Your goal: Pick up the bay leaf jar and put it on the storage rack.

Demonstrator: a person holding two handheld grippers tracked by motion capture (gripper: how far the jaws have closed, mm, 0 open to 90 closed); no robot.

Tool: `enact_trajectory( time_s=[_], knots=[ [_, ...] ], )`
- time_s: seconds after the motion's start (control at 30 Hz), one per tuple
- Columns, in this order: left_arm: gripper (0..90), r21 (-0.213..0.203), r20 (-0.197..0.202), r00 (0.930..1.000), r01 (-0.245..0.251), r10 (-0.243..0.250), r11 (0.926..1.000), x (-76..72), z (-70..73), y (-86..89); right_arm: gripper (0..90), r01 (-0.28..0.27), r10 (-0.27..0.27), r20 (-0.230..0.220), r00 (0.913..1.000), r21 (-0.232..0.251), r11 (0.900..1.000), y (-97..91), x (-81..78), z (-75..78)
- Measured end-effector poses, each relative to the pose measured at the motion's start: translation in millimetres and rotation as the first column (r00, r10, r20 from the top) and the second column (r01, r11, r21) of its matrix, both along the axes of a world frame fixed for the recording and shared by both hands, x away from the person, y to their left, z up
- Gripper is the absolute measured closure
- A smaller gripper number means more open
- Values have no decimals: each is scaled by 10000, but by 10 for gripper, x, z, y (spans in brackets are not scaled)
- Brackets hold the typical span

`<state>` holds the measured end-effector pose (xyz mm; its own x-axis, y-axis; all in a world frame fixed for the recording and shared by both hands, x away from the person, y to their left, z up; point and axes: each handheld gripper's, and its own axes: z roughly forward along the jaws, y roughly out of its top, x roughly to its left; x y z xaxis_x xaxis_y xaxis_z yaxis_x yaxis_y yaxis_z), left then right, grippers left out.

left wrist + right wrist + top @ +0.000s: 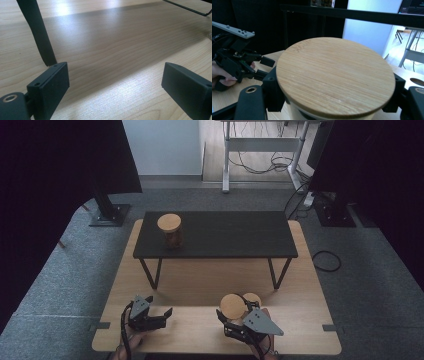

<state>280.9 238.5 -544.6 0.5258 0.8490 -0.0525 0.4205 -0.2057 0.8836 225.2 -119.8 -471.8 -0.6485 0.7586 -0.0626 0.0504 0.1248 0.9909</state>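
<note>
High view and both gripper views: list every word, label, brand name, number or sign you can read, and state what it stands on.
None: no readable text in these pictures.
Jar with the wooden lid in the right gripper: plain wood grain, no print.
Jar on the black shelf: no label can be made out.
Left gripper and wooden table: no markings.

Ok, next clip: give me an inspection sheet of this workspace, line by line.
Surface: light wooden table carrying a low black shelf.
Job's things: wooden-lidded jar gripped in the right claw; another lidded jar stands on the shelf.
Clutter: nothing seen.
Grippers: right claw shut on the jar; left claw open, holding nothing, low over the table.
Cables: loose coil on the carpet; more under the far desk.
Surroundings: grey carpet, dark curtains.
</note>
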Motion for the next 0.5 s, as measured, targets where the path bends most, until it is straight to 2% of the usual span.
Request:
enact_trajectory(
  time_s=[0.5],
  knots=[
    [71,3,3,10000,-14,14,10000,0,0,7,252,-40,35,310,9995,174,9998,8,32,145]
  ],
)
